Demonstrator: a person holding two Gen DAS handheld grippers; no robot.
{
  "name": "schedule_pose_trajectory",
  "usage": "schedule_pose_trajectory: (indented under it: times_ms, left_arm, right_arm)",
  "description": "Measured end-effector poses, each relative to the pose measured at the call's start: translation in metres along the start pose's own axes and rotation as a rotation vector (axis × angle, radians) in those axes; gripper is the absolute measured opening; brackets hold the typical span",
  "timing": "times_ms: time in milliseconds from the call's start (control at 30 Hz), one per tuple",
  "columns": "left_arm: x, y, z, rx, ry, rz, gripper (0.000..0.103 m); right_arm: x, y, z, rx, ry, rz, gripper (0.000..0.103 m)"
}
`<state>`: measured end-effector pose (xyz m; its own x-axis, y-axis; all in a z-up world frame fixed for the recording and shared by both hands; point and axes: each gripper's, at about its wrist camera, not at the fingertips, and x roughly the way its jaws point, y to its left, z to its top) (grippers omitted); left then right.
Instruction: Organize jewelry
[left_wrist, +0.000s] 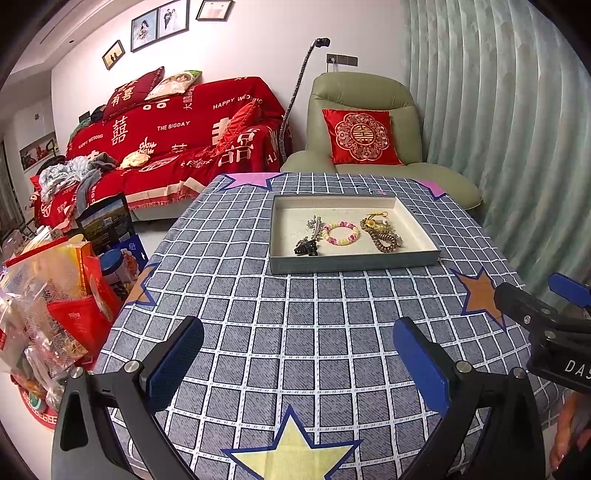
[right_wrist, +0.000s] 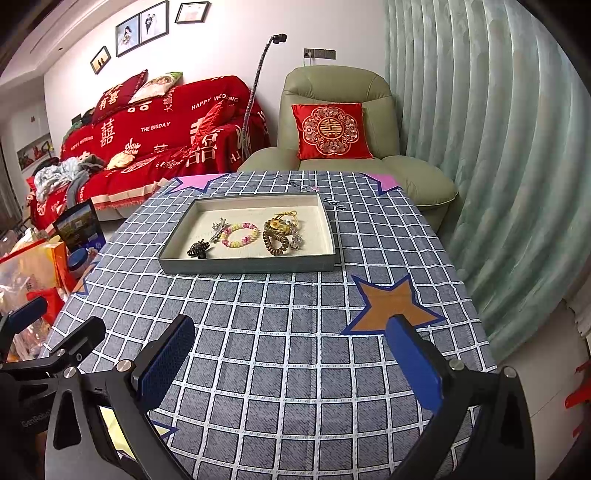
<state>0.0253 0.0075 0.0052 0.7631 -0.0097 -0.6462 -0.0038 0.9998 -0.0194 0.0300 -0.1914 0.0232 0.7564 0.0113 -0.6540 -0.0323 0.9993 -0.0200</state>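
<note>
Both tools are hovering low over the checked table (left_wrist: 295, 332); the left tool (left_wrist: 297, 365) is gaping wide, gripping nothing; the right tool (right_wrist: 291, 363) is spread just as wide, empty too; the jewelry is sitting in the shallow tray (right_wrist: 243, 265) further up the table: a black claw clip (right_wrist: 199, 249), a silver clip (right_wrist: 218, 229), a pastel bead bracelet (right_wrist: 240, 236), a brown coiled piece (right_wrist: 276, 243).
</note>
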Motion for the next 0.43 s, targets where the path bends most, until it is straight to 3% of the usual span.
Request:
schedule_pose_trajectory:
  times_ms: [433]
  left_arm:
    - [-0.0011,-0.0025,-0.0002,0.004,-0.004,-0.014,0.103]
  right_arm:
    - [0.0005,0.0021,-0.0013,0.001,0.004,0.002,0.103]
